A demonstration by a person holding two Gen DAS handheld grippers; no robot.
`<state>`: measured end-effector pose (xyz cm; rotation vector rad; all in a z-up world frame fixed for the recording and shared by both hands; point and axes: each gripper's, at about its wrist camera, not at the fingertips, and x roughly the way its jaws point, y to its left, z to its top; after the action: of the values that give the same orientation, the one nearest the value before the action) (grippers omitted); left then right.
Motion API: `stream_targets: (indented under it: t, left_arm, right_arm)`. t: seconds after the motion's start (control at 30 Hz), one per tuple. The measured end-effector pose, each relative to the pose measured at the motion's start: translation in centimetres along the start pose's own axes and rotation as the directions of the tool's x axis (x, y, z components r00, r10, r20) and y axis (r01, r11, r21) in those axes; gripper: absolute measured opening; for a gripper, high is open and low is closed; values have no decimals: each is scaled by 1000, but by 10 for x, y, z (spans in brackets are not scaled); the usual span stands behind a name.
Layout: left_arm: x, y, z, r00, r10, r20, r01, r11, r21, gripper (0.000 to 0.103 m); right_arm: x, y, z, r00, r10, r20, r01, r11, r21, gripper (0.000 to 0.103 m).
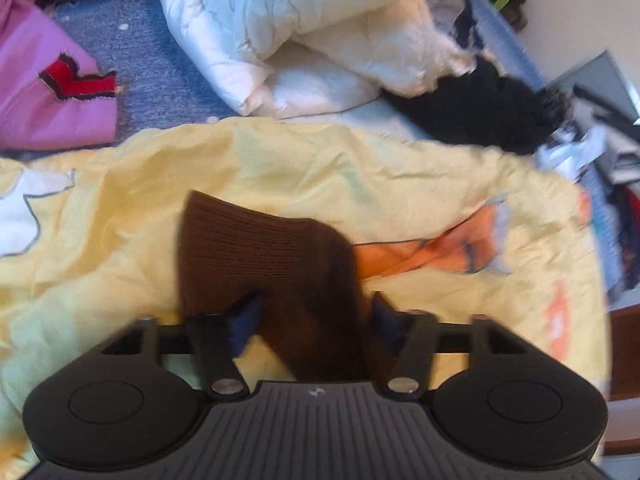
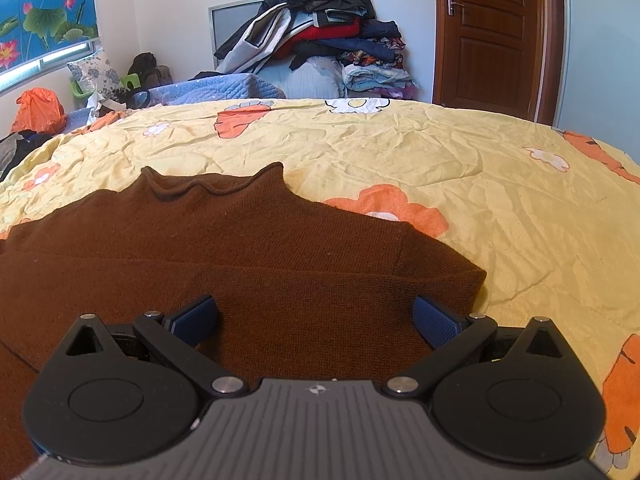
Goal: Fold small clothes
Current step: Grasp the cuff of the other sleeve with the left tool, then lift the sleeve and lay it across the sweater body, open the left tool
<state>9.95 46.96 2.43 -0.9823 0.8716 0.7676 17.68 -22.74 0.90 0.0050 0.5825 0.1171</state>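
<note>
- Folding is under way on a small brown knitted sweater (image 2: 224, 248), which lies flat on the bed's yellow quilt with orange flower prints (image 2: 460, 152), its rolled collar toward the far side.
- Gripping a loose piece of the same brown knit (image 1: 264, 256), probably a sleeve or a hem corner, the left gripper (image 1: 316, 312) has its jaws drawn in against the cloth, and the piece rises above the quilt.
- Over the sweater's near part, the right gripper (image 2: 316, 320) hangs with its blue pads (image 2: 436, 320) wide apart and nothing between them.
- As I judge it, the step in hand is carrying the lifted piece across the body; the next move calls for laying it flat on the chest while the free gripper steadies or smooths the knit.
- Motion blur in the left wrist view makes it hard to say which part is held.
- Cut off in the right wrist view are the sweater's left edge and its hem, the latter hidden under the gripper body.
- A white padded duvet (image 1: 304, 32) and a pink garment (image 1: 48, 92) lie beyond.
</note>
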Motion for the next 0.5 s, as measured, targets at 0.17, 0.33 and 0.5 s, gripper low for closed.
stream_targets:
  t: [0.17, 0.33, 0.5]
  left_arm:
    - [-4, 14, -6, 999, -27, 28, 28, 999, -16, 33]
    - [-44, -3, -18, 986, -10, 169, 4, 999, 38, 12]
    - [-136, -97, -93, 863, -234, 447, 37, 913, 407, 11]
  right_arm:
    - [0, 0, 0, 1000, 4, 4, -4, 1000, 10, 103]
    - [0, 0, 0, 1000, 5, 4, -5, 1000, 11, 103]
    - [0, 0, 0, 1000, 5, 4, -5, 1000, 10, 103]
